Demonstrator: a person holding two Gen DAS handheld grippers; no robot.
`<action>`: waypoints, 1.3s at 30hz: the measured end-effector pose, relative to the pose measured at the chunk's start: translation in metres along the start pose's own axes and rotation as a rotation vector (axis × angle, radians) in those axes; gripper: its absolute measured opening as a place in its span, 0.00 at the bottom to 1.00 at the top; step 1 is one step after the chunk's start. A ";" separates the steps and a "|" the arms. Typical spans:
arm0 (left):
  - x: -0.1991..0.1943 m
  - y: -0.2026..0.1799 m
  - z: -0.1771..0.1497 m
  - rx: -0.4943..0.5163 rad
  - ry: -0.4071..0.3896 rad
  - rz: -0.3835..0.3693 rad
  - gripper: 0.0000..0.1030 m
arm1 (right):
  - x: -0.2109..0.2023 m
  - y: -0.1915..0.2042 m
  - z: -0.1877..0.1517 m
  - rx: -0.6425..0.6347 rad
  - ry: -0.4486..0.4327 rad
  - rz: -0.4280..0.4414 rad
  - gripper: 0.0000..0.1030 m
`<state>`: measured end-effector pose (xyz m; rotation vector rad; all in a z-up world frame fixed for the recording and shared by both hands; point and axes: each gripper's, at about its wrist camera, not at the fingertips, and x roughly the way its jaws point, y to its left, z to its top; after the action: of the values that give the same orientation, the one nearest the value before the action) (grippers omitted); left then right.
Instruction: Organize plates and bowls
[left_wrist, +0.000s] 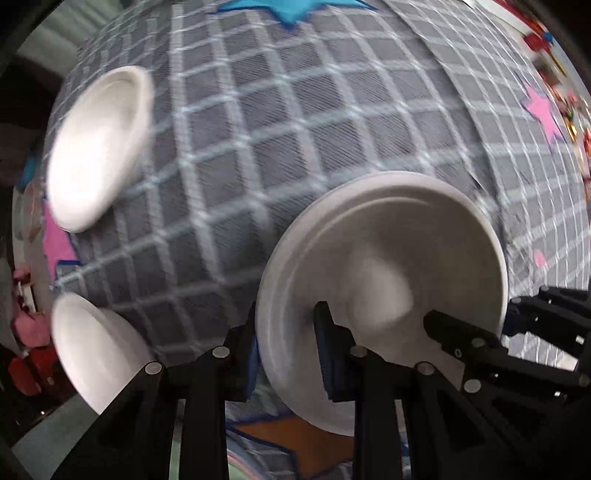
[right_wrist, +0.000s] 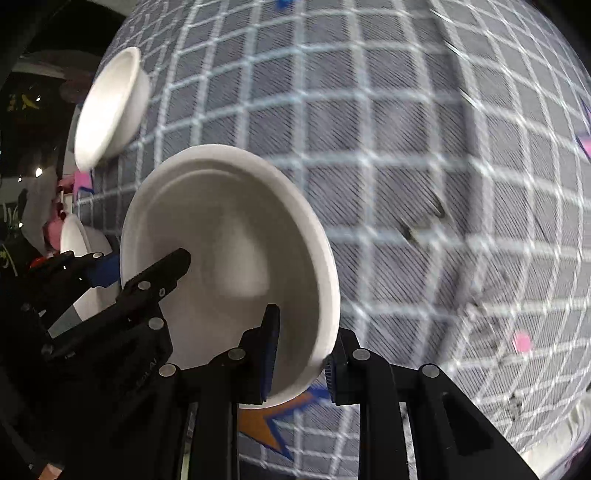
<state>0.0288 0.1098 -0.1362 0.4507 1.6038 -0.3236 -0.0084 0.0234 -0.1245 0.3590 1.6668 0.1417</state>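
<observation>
Both my left gripper (left_wrist: 286, 347) and right gripper (right_wrist: 301, 354) clamp opposite rims of one round white bowl (left_wrist: 388, 280), mouth up; no writing legible.

Wide bare stretch of checked cloth (right_wrist: 424, 206) open beyond big bowl (right_wrist: 229, 258). 2 white dishes crowd far side: upper bowl (left_wrist: 99, 147), lower plate (left_wrist: 92, 347). Narrow cloth gap between them passable.
</observation>
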 end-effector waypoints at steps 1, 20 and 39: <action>0.002 -0.012 -0.006 0.019 0.010 -0.006 0.28 | -0.001 -0.009 -0.009 0.006 0.007 -0.005 0.24; 0.006 -0.156 -0.037 0.186 0.002 -0.003 0.67 | -0.027 -0.169 -0.133 0.115 -0.005 -0.049 0.24; -0.060 -0.036 -0.070 -0.095 -0.066 0.042 0.77 | -0.108 -0.217 -0.088 0.170 -0.140 -0.003 0.94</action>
<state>-0.0469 0.1056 -0.0731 0.3964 1.5366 -0.2274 -0.1186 -0.2047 -0.0761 0.4845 1.5443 -0.0275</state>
